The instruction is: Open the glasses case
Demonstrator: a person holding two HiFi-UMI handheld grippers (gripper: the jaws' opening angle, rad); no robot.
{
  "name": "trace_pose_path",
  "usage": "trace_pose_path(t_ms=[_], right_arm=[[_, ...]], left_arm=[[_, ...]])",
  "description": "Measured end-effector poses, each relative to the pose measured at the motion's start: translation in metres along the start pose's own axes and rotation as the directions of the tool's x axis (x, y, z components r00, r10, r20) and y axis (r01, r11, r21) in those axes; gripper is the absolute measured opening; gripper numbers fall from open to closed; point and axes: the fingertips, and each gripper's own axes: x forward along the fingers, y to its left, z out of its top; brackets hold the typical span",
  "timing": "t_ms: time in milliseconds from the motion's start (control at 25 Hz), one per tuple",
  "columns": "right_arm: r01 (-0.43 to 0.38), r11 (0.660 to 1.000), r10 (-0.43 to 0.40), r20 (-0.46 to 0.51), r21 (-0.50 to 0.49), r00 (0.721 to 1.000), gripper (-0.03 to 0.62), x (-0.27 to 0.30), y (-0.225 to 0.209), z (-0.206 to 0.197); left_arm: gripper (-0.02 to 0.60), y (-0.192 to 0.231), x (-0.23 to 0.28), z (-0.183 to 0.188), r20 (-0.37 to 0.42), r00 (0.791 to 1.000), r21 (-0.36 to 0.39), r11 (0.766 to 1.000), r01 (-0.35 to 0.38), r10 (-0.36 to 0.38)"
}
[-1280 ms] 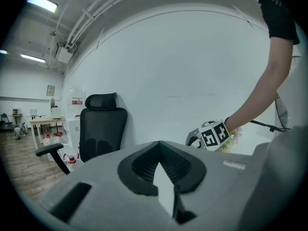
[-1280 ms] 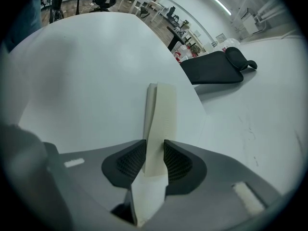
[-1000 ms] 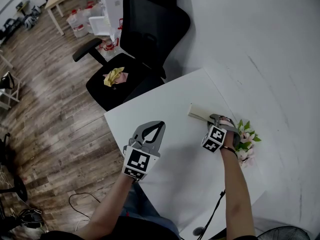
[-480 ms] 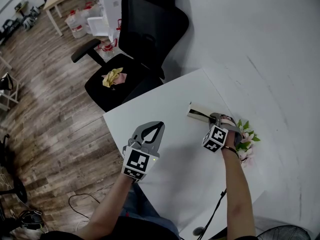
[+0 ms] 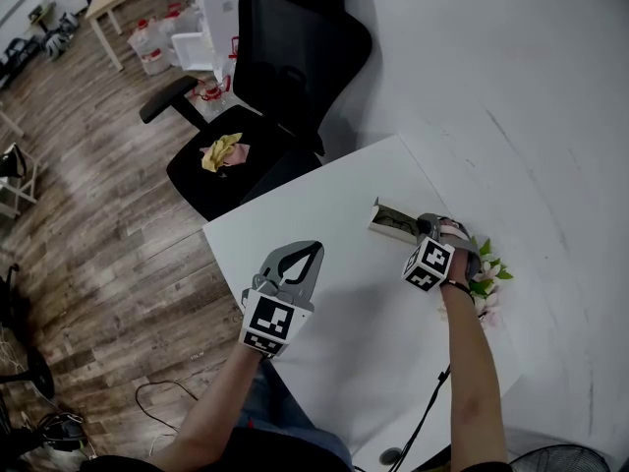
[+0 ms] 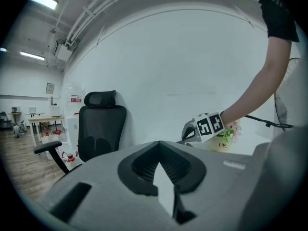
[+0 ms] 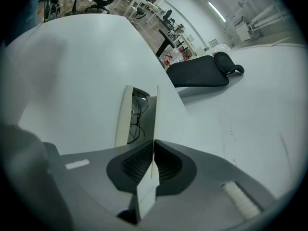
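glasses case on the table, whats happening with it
A person holds a gripper in each hand. The right gripper's jaws have just been closing and now pinch the lid edge of the cream rectangular glasses case on the white table. The lid stands partly raised, with dark-framed glasses showing inside. The left gripper hangs over the table's near part, jaws together and empty.

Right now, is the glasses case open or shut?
Partly open: the lid stands apart from the base, glasses showing in the gap. The right gripper, whose jaws have just been closing, pinches the lid's edge.
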Motion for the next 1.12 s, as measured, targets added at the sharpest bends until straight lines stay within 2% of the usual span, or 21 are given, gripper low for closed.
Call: trace_pose_path(t_ms=[640, 920, 1120], right_arm=[[0.009, 1.000, -0.009, -0.016, 0.011, 1.000, 0.011, 0.028, -0.027, -0.007], [0.007, 0.999, -0.006, -0.019, 0.041, 1.000, 0.058, 0.042, -0.031, -0.010], [-0.007, 0.999, 0.007, -0.010, 0.045, 1.000, 0.066, 0.045, -0.032, -0.010]], left_arm=[[0.009, 0.002, -0.002, -0.011, -0.028, 0.999, -0.004, 1.000, -0.016, 0.016], [0.009, 0.002, -0.003, -0.012, -0.033, 0.999, -0.003, 1.000, -0.022, 0.022], [0.009, 0.002, -0.004, -0.014, -0.034, 0.999, -0.004, 1.000, -0.024, 0.024]])
